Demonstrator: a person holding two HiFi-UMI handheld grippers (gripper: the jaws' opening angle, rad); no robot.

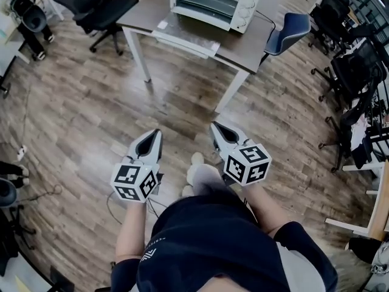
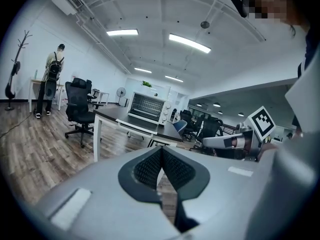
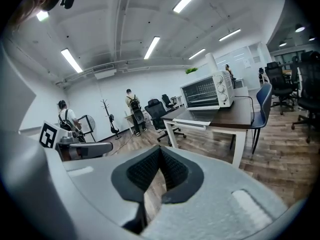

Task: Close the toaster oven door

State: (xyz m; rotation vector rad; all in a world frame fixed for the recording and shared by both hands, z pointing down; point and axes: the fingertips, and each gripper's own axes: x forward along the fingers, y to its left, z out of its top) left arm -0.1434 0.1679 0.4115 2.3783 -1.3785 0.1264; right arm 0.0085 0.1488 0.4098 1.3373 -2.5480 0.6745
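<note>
A white toaster oven [image 1: 214,2] stands on a dark table [image 1: 243,41] at the far side of the room. Its glass door [image 1: 185,35] hangs open, lying flat toward me. The oven [image 2: 146,108] also shows in the left gripper view, and in the right gripper view the oven [image 3: 207,90] has its door [image 3: 198,117] folded down. My left gripper [image 1: 157,132] and right gripper [image 1: 214,126] are held side by side over the wood floor, well short of the table. Both are shut with nothing between their pads.
Office chairs stand around the table: a black one [image 1: 97,8] at the left, a blue one [image 1: 285,32] at the right, more [image 1: 352,66] along the right wall. A person [image 2: 52,74] stands far off at a desk. Two people [image 3: 132,109] stand by the back wall.
</note>
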